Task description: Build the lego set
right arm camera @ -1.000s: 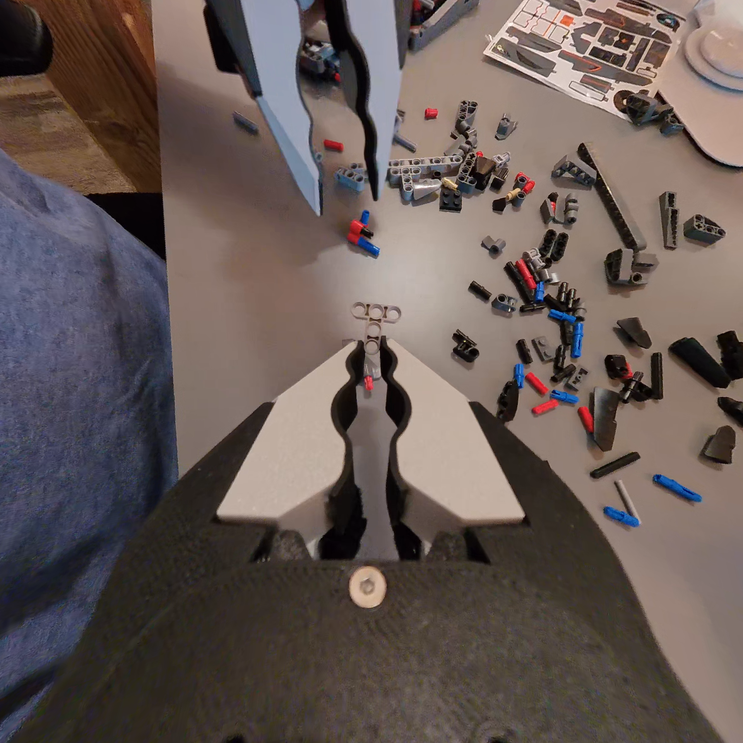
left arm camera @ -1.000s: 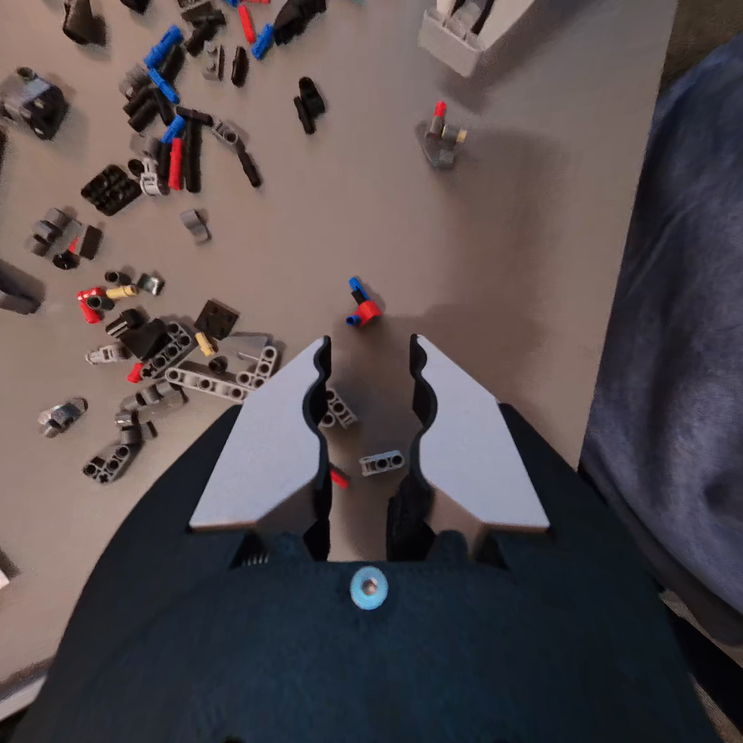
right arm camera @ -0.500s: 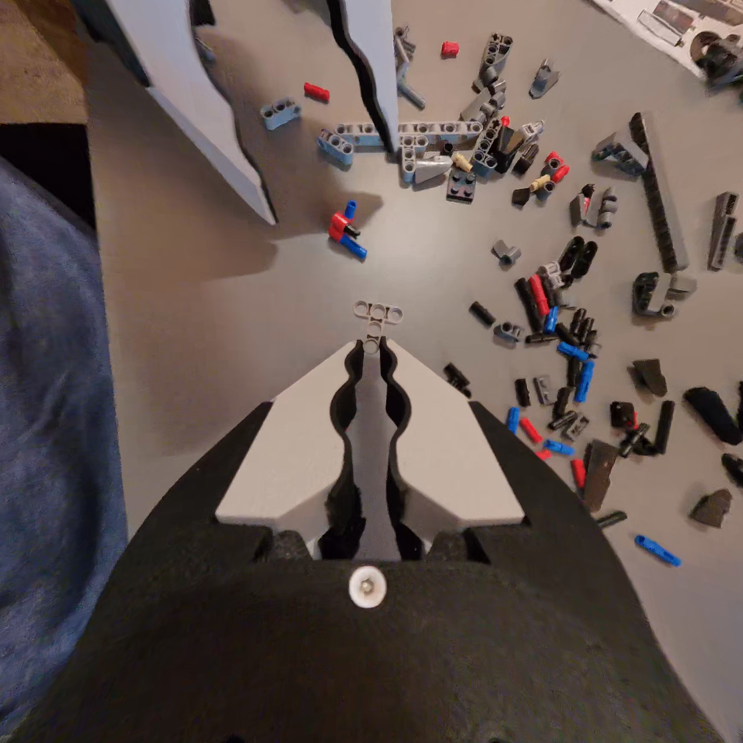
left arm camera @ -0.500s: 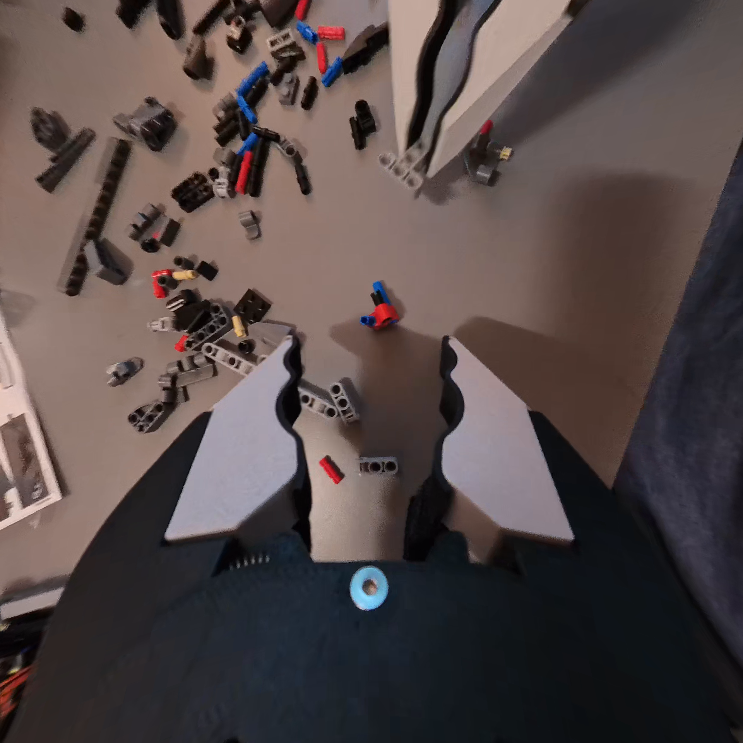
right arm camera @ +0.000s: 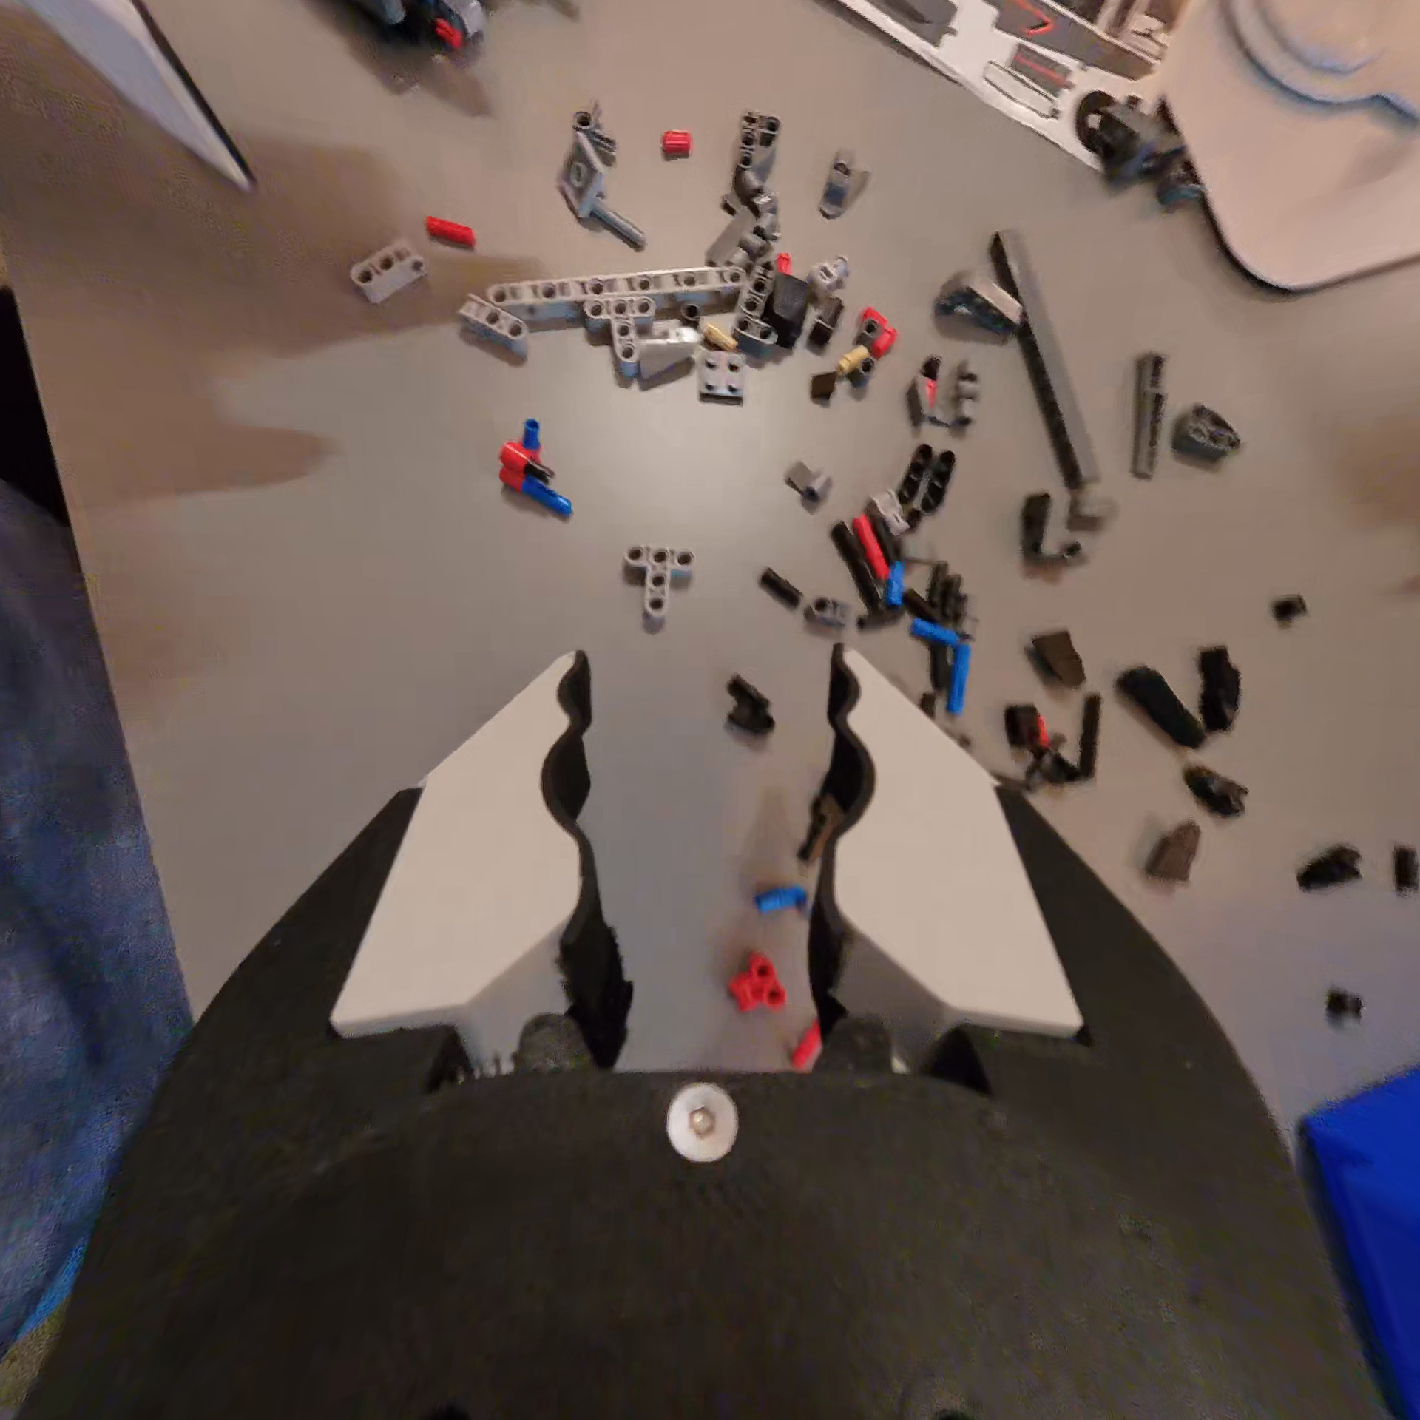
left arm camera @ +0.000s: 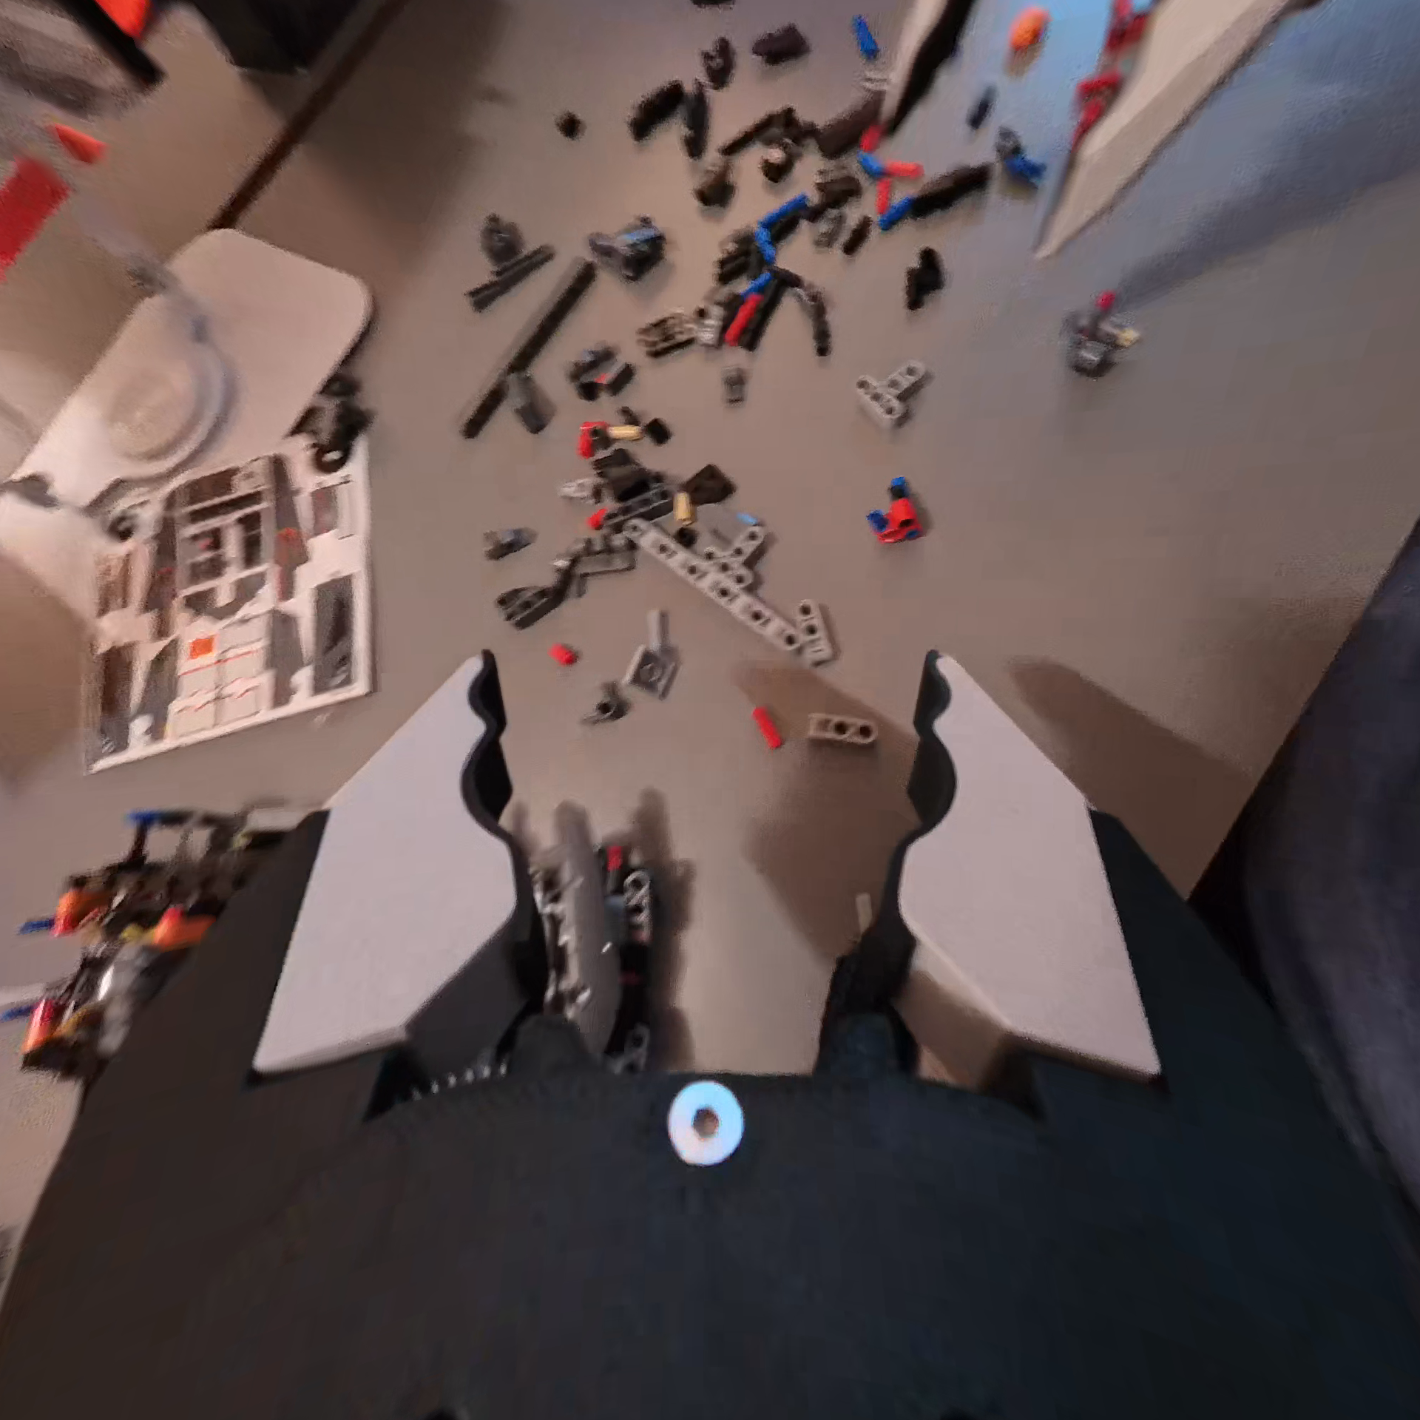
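My right gripper (right arm camera: 708,659) is open and empty above the grey table (right arm camera: 384,615). A light grey T-shaped beam (right arm camera: 658,578) lies loose just beyond its tips; it also shows in the left wrist view (left arm camera: 891,392). A small red and blue pin piece (right arm camera: 530,469) lies farther out. My left gripper (left arm camera: 708,665) is wide open and holds nothing. A grey partly built piece (left arm camera: 588,922) lies on the table under its left finger. A red pin (left arm camera: 766,726) and a short grey beam (left arm camera: 841,728) lie between its tips.
Loose black, grey, blue and red parts (right arm camera: 922,553) are scattered to the right, with a long grey beam (right arm camera: 615,288). A sticker sheet (left arm camera: 230,599), a white tray (left arm camera: 215,338) and an orange-black build (left arm camera: 115,922) lie at the left. Blue clothing (right arm camera: 61,768) borders the table edge.
My right gripper opened and let go of the T-shaped beam, which now lies on the table, and drew back. My left gripper opened wider and pulled back and away.
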Demonstrator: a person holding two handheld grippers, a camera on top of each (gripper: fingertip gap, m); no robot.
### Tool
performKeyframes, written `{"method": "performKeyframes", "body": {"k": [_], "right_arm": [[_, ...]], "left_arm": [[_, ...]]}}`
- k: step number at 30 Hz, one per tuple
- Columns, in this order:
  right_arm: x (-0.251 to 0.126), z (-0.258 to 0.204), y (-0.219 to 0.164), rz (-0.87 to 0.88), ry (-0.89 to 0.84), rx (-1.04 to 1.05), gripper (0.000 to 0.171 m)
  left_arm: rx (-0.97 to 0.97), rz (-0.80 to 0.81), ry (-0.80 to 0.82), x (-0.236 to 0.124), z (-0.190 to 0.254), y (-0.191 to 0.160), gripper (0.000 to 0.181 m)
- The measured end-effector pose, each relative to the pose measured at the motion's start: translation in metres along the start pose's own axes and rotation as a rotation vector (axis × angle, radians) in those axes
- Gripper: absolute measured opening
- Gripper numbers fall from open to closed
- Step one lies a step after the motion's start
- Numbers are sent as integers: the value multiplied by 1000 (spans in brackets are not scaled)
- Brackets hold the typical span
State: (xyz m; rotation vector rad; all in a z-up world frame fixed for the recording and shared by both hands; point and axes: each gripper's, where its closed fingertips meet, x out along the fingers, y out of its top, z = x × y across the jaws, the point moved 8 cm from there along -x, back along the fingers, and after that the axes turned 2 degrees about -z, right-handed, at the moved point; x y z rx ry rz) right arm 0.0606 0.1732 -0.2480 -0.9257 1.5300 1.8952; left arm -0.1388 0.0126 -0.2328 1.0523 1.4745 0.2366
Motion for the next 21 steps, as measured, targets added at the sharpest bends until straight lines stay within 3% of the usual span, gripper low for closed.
{"method": "performKeyframes", "body": {"k": [1, 6, 12, 17, 21], "right_arm": [[-7, 3, -6, 8, -13, 21, 67], [-34, 16, -43, 29, -62, 134, 96], [-38, 19, -66, -4, -136, 146, 118], [-22, 27, -86, -52, -143, 161, 135], [-8, 34, -90, -9, -151, 179, 151]], "left_arm": [[-29, 23, 33, -9, -9, -5, 109], [-188, 64, 118, -49, -52, -45, 127], [-246, -4, 212, -57, -91, -96, 156], [-355, -65, 181, -52, -111, -142, 158], [-391, 15, 124, -49, -116, -153, 158]]}}
